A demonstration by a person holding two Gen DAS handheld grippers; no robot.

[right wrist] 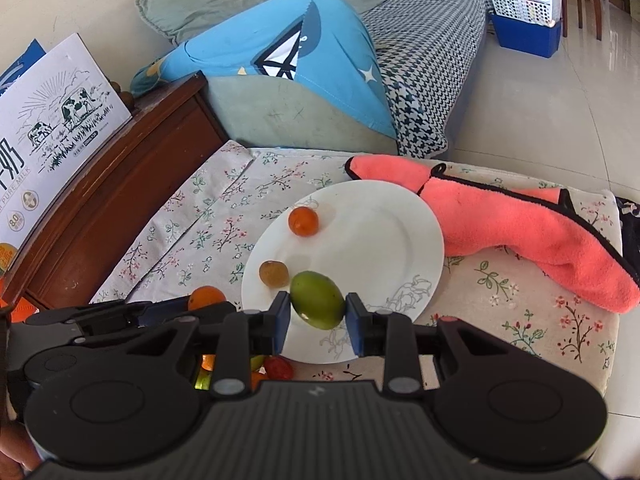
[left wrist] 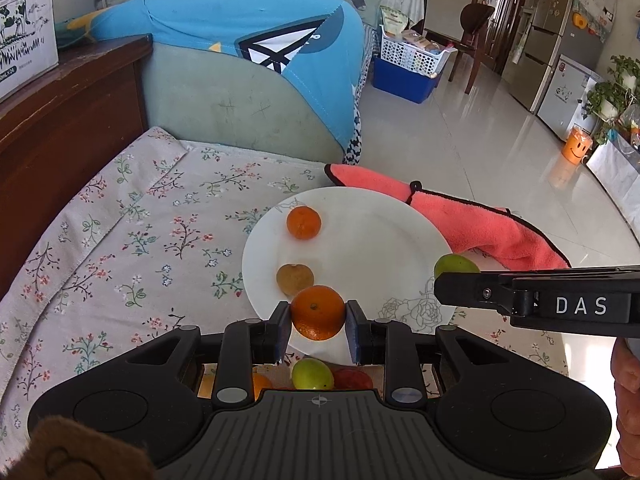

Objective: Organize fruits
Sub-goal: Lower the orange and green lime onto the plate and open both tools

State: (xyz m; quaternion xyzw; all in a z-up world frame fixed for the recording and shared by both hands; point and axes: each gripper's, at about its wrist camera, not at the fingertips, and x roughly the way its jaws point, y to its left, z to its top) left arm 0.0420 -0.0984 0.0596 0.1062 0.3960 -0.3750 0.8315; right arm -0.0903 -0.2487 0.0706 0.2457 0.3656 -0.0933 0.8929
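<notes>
A white plate [left wrist: 372, 240] lies on the flowered cloth and holds a small orange [left wrist: 303, 222] and a brown fruit [left wrist: 294, 279]. My left gripper [left wrist: 318, 320] is shut on an orange [left wrist: 317, 312] above the plate's near left rim. My right gripper [right wrist: 318, 316] is shut on a green fruit [right wrist: 317, 305] above the plate's [right wrist: 360, 240] near edge; it also shows at the right of the left wrist view [left wrist: 456, 266]. The plate's orange [right wrist: 303, 221] and brown fruit [right wrist: 273, 273] show in the right wrist view too. More fruits [left wrist: 312, 374] lie under the left gripper.
A pink towel [right wrist: 520, 232] lies right of the plate. A wooden cabinet [right wrist: 112, 196] with a milk carton box [right wrist: 52, 128] stands at the left. A sofa with a blue cover [right wrist: 288, 60] is behind. The tiled floor [left wrist: 480, 136] is at the right.
</notes>
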